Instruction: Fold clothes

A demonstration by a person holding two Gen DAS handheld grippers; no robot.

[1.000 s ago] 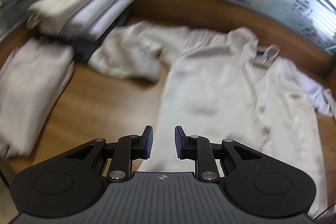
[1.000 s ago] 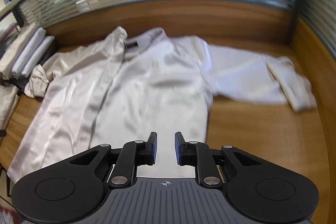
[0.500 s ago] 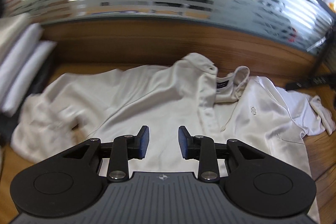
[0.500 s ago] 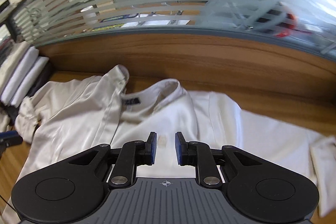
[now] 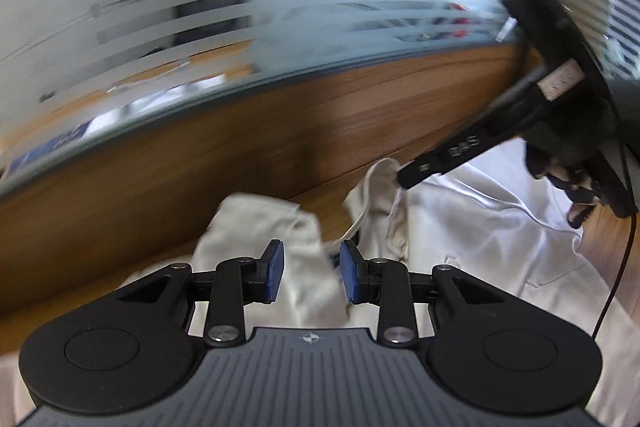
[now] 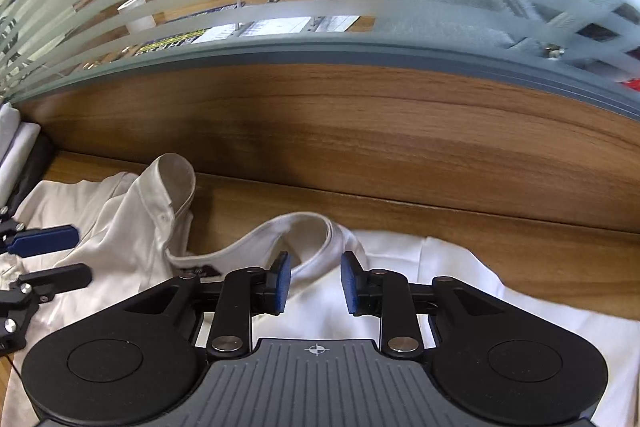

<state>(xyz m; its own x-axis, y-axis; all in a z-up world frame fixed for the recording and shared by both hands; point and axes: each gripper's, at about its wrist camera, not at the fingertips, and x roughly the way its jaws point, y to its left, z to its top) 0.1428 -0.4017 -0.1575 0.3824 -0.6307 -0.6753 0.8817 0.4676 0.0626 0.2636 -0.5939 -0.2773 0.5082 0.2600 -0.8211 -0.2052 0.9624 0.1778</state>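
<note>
One cream shirt (image 6: 132,227) lay spread on the wooden desk (image 6: 440,223), collar toward the partition (image 6: 340,131). Two grippers, left gripper (image 5: 311,275) and right gripper (image 6: 313,281), hovered over the collar, jaws parted, holding nothing.

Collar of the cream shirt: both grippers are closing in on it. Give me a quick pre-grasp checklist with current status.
1. Left gripper open: ok, blue pads apart.
2. Right gripper open: ok.
3. Right side of the collar lined up between the right pads: ok, collar band sits just ahead of the gap.
4. Left side of the collar between the left pads: cannot tell; fabric is there, left view blurred.
5. Shirt lying on the wooden desk: ok.
6. Grippers apart from each other: ok.
</note>
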